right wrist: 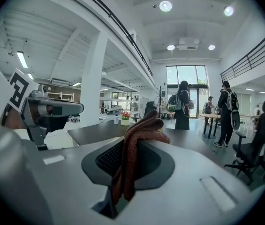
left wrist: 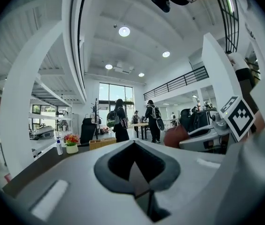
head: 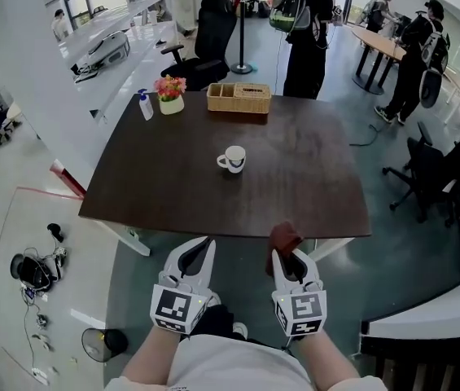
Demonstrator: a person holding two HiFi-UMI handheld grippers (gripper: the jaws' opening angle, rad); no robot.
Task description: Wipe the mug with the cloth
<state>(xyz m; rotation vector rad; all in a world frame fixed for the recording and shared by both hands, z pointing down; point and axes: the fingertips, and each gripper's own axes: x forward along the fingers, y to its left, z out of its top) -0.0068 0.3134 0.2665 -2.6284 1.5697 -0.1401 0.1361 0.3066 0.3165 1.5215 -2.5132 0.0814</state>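
Note:
A white mug [head: 232, 160] with dark print stands upright near the middle of the dark brown table [head: 156, 186]. Both grippers hang side by side below the table's near edge, well short of the mug. My right gripper [head: 285, 257] is shut on a red-brown cloth [head: 283, 236], which bunches out past the jaw tips. In the right gripper view the cloth [right wrist: 144, 123] fills the slit between the jaws of that gripper [right wrist: 133, 142]. My left gripper [head: 201, 249] is shut with nothing in it; in its own view the jaws [left wrist: 134, 165] meet with no gap.
At the table's far edge stand a woven basket [head: 238, 98], a flower pot [head: 170, 94] and a pump bottle [head: 146, 105]. Beyond it are a black office chair [head: 209, 43] and people with backpacks [head: 307, 31]. Cables and a fan [head: 103, 344] lie on the floor at left.

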